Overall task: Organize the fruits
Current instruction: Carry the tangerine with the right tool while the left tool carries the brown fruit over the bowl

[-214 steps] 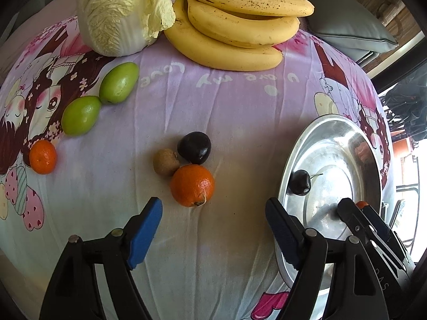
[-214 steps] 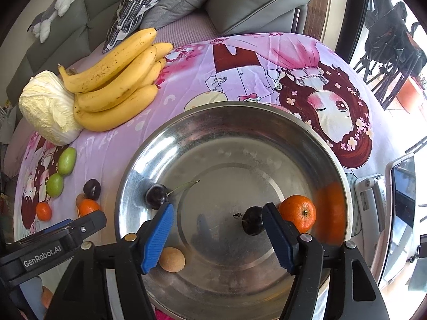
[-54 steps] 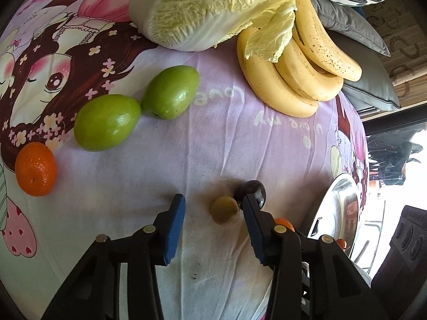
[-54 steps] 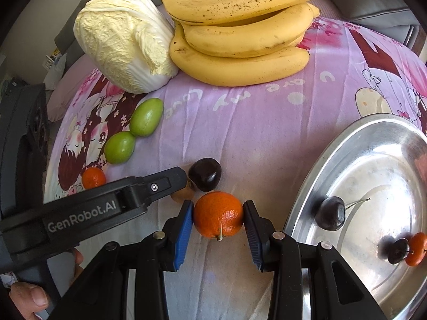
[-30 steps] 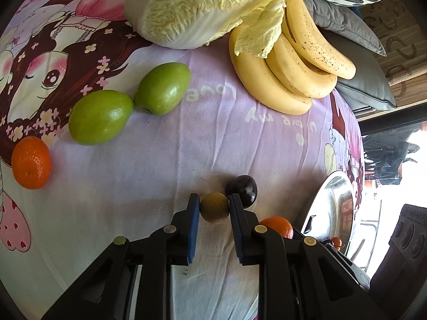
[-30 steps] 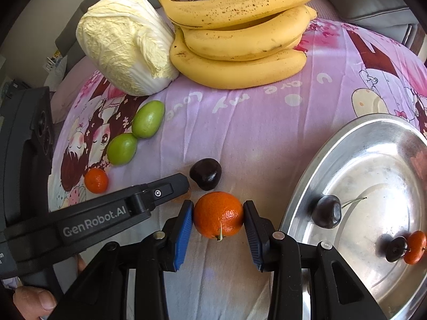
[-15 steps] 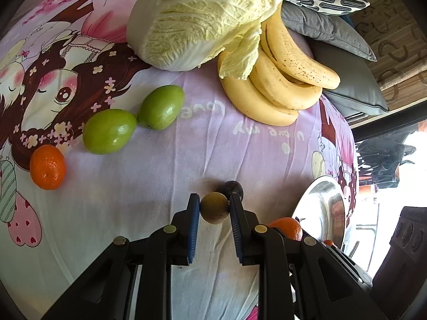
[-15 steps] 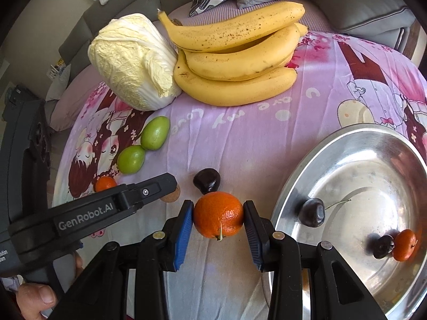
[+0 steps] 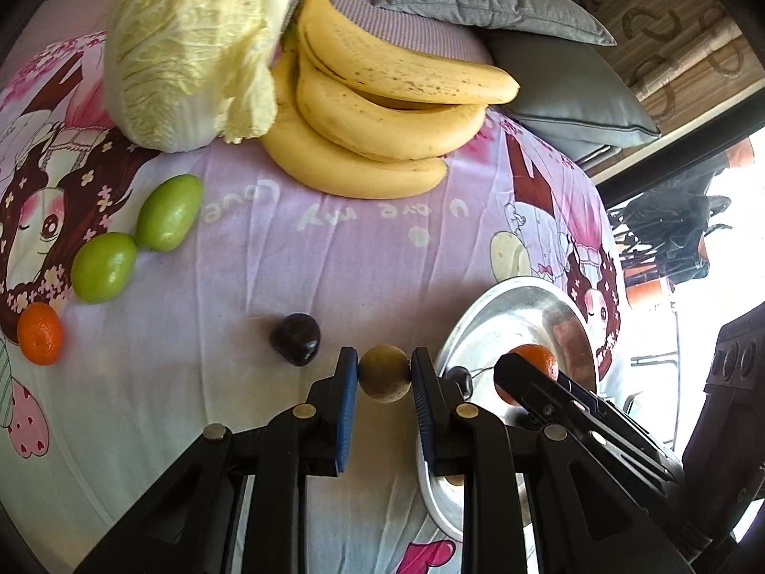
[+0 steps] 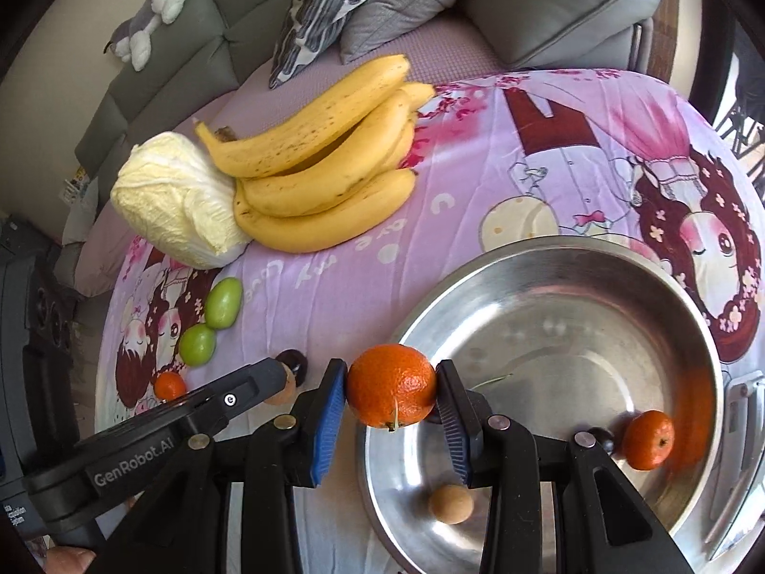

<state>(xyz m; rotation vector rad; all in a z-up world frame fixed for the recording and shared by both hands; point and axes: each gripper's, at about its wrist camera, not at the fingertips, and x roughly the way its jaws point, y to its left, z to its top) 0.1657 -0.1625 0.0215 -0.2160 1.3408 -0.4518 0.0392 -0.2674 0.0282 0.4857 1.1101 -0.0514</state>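
My left gripper is shut on a small round brown fruit, lifted above the pink cloth beside the steel basin. In the right wrist view my right gripper is shut on a large orange, held over the near-left rim of the basin. Inside the basin lie a small brown fruit, a small mandarin and a dark cherry. A dark plum rests on the cloth left of my left gripper.
A bunch of bananas and a napa cabbage lie at the back. Two green fruits and a small mandarin sit at the left. Grey cushions and a sofa stand behind.
Both grippers have risen off the cloth with their fruits and moved right toward the basin. The plum stays on the cloth, now left of the left gripper.
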